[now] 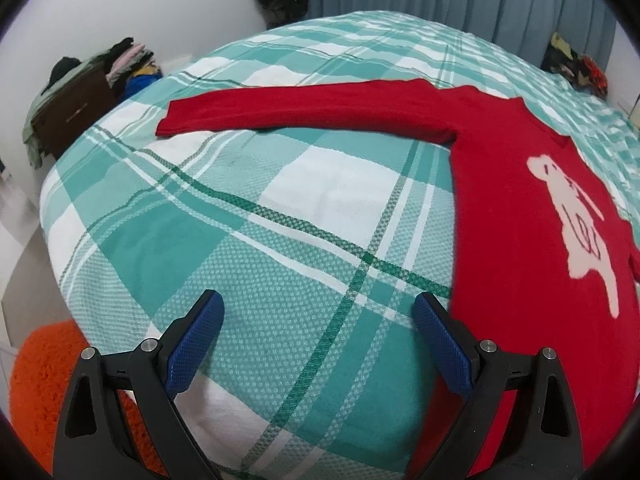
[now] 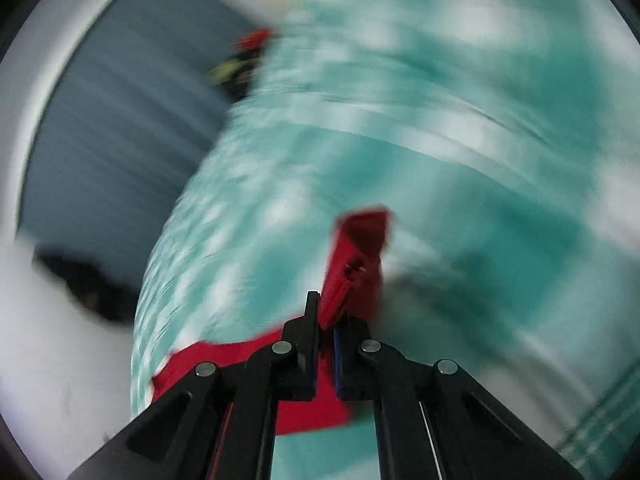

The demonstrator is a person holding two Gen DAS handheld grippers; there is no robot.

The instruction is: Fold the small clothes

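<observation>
My left gripper (image 1: 318,334) gaped empty; the sweater (image 1: 520,208) lay flat at frame right, sleeve (image 1: 304,110) outstretched. My right gripper (image 2: 327,316) pinched its cuff (image 2: 356,256); folding had barely begun.

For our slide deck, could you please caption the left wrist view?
Open left gripper hovering over the plaid bedspread beside a flat red sweater.

A teal-plaid bed (image 1: 280,240) carries a spread red sweater (image 1: 520,208).

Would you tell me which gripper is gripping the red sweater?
The right gripper, shut on the sweater; the left gripper is open over the bedspread.
</observation>
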